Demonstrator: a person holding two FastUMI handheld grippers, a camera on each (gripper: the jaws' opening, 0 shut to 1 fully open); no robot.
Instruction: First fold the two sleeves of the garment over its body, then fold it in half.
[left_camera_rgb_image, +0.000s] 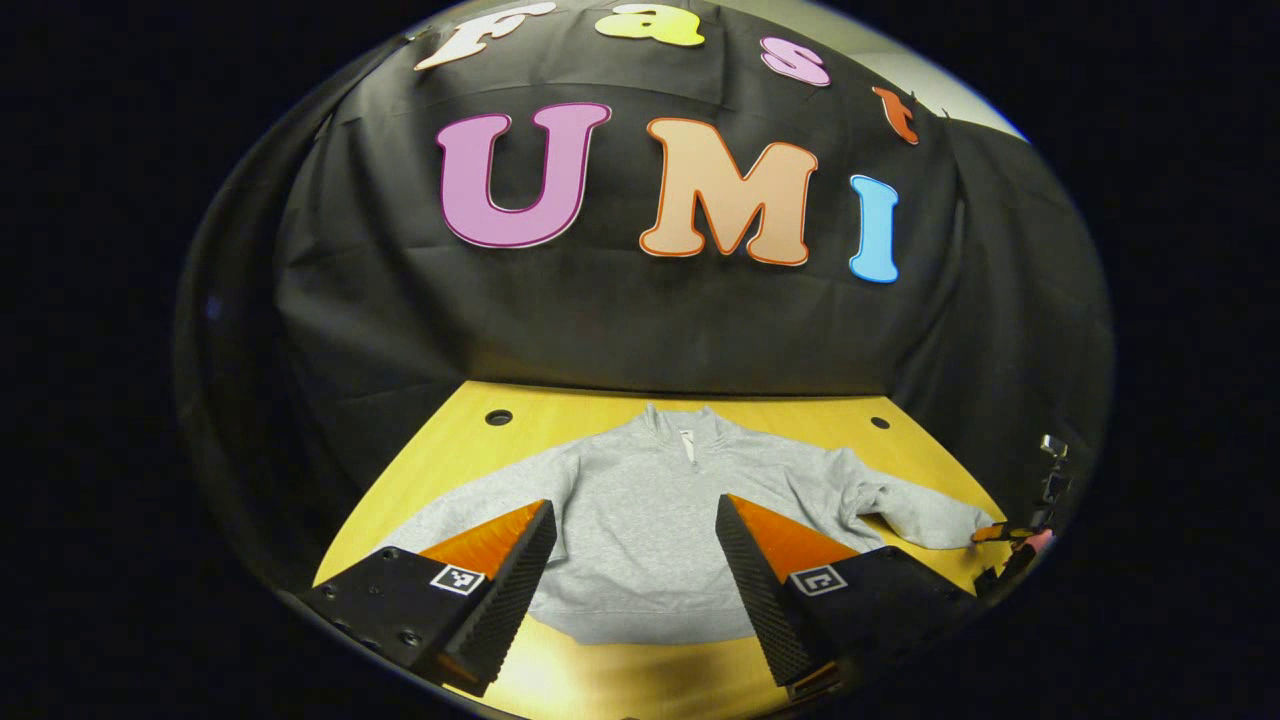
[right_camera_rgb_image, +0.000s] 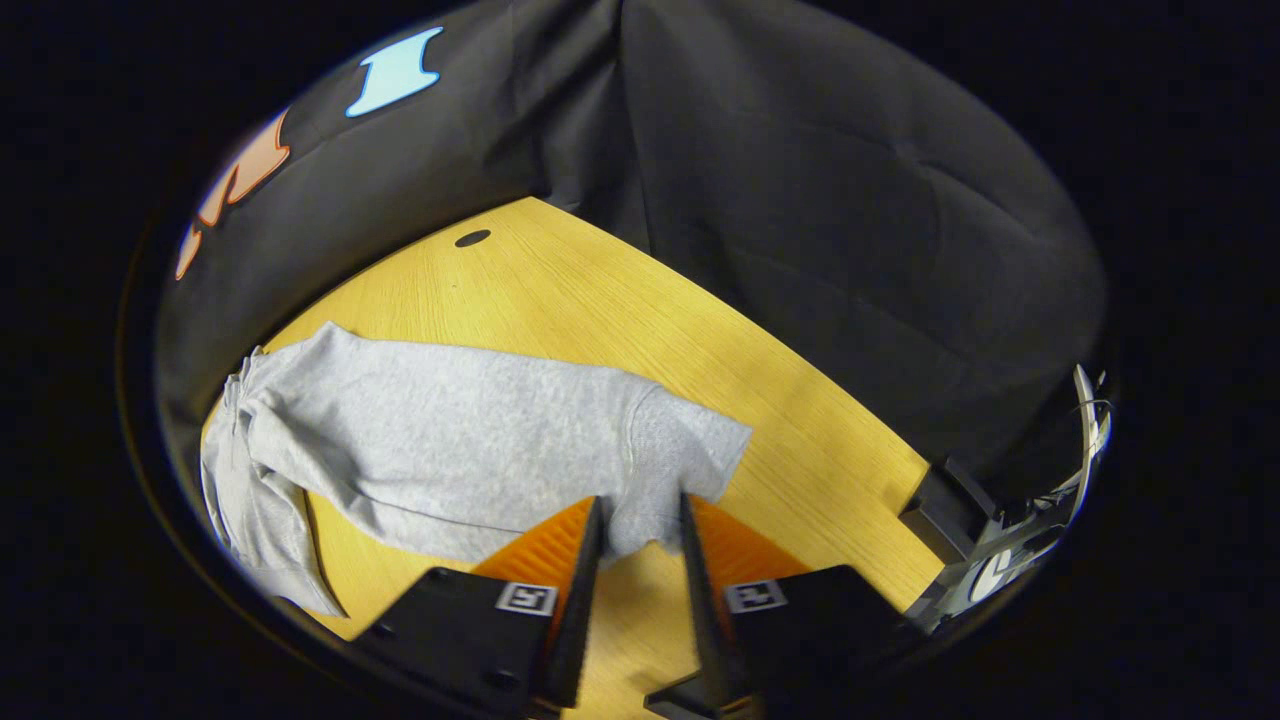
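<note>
A grey sweatshirt (left_camera_rgb_image: 640, 510) lies flat on the yellow table (left_camera_rgb_image: 560, 405), collar at the far side and both sleeves spread outward. My left gripper (left_camera_rgb_image: 635, 525) hovers open over the lower body, with bare cloth between its fingers. In the right gripper view one sleeve (right_camera_rgb_image: 450, 440) stretches left, and its cuff (right_camera_rgb_image: 690, 440) ends at my right gripper (right_camera_rgb_image: 640, 525). The two fingers there stand close together with the cuff's corner pinched between them. The left gripper view shows the right gripper (left_camera_rgb_image: 1015, 535) at the tip of the right-hand sleeve (left_camera_rgb_image: 920, 515).
Black cloth walls close off the table's far and side edges. Two round holes (left_camera_rgb_image: 498, 417) (left_camera_rgb_image: 879, 422) mark the table's back corners. Bare wood (right_camera_rgb_image: 820, 470) runs right of the cuff. Dark equipment with cables (right_camera_rgb_image: 1000, 550) stands at the table's right edge.
</note>
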